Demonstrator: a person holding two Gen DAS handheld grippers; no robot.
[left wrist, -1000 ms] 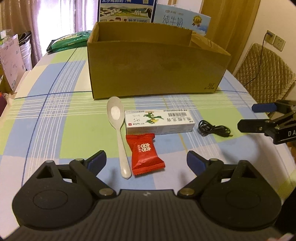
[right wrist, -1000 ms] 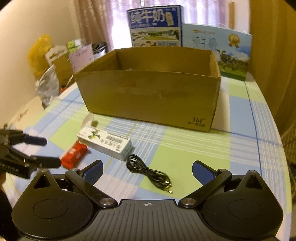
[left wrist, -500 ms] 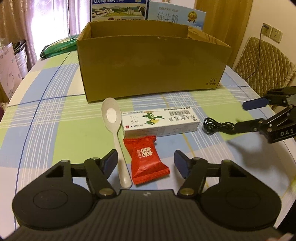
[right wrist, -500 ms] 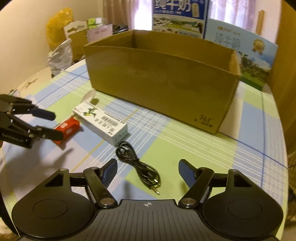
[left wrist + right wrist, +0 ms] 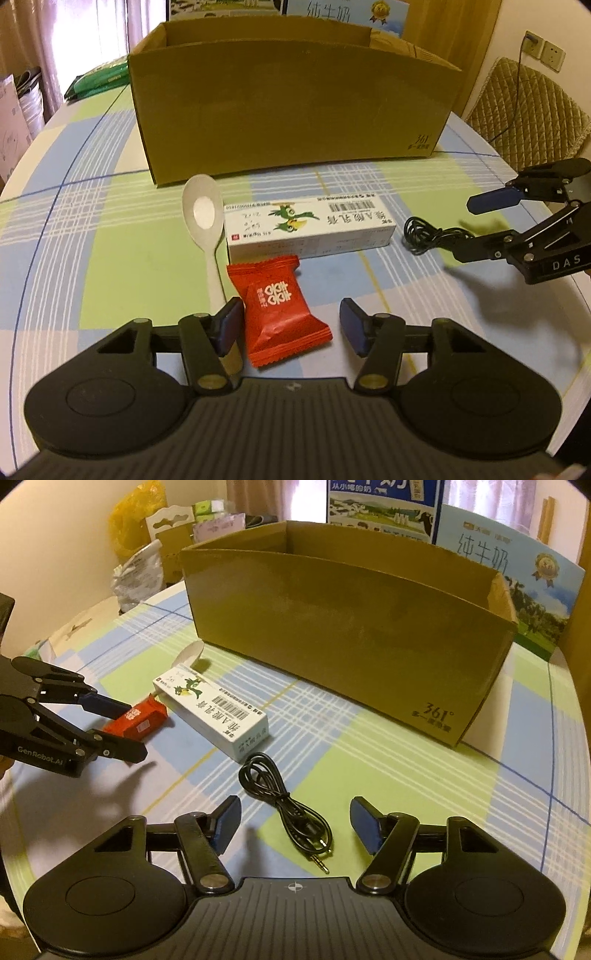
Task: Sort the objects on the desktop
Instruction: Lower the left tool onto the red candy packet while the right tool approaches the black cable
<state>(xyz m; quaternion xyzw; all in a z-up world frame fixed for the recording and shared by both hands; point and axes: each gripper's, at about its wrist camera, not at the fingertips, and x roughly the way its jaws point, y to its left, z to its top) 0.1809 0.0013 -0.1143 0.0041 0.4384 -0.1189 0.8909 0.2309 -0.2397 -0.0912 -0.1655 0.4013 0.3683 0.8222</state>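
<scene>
The open brown cardboard box [image 5: 347,635] hid its contents; left gripper [image 5: 288,325] and right gripper [image 5: 295,825] jaws stood open, empty.

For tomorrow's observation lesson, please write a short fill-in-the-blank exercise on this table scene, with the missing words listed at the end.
1. The left gripper is open around the ____ candy packet.
2. The right gripper is open around a black ____.
3. The white spoon lies beside the white carton, in front of the ____ box.

Missing words: red; cable; cardboard
</scene>
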